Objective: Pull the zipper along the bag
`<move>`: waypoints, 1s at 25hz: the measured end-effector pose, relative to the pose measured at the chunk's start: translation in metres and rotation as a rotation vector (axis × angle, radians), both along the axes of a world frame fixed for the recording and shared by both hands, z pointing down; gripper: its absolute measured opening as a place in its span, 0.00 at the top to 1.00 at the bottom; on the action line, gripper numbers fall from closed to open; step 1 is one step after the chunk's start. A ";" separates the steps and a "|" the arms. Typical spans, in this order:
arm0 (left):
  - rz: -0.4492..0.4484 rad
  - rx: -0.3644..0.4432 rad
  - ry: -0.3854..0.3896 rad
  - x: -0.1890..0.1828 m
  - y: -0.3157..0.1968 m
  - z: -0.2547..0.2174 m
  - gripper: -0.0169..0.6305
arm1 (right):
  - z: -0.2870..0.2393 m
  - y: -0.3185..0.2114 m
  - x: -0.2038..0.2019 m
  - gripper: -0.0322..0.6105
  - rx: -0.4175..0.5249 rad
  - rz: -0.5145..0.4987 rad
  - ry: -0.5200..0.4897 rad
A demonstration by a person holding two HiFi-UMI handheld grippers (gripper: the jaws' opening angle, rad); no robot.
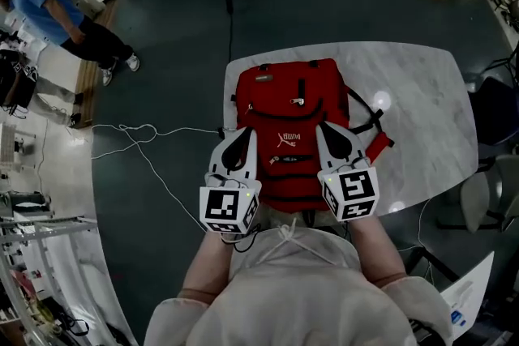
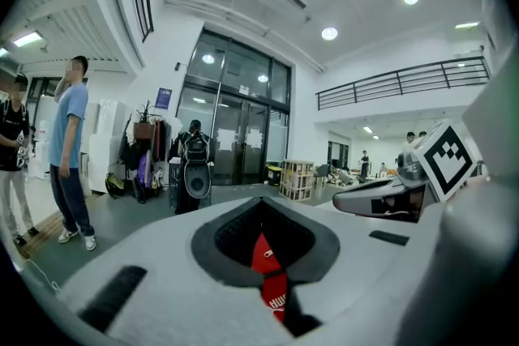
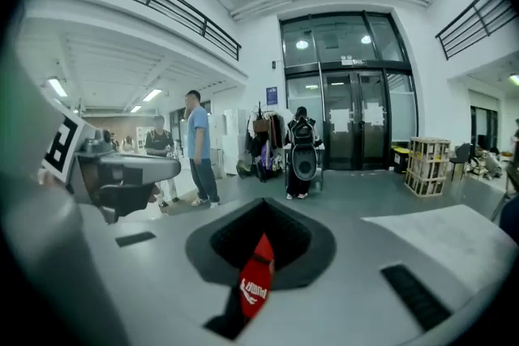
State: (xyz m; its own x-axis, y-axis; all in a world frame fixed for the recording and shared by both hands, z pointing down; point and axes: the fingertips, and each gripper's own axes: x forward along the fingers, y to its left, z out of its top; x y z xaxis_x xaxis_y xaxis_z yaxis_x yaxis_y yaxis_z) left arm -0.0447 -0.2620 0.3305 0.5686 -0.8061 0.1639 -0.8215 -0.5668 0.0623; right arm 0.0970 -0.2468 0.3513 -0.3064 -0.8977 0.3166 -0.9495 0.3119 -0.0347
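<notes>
The left gripper [image 1: 241, 134] has its jaws closed together, with only a sliver of red showing through the slit between them in the left gripper view [image 2: 263, 211]. The right gripper [image 1: 328, 130] is closed the same way [image 3: 263, 215]. Both tips rest over the front of a red backpack [image 1: 292, 105]. It lies flat on the left half of the marble tabletop [image 1: 422, 109], reaching its near edge.

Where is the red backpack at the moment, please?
In the head view, the backpack lies on the table's left half, its near end under the left gripper and right gripper.
</notes>
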 end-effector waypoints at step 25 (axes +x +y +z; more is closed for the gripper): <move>0.071 0.096 0.077 0.016 0.023 -0.062 0.95 | -0.078 0.035 -0.017 0.91 0.198 0.000 0.000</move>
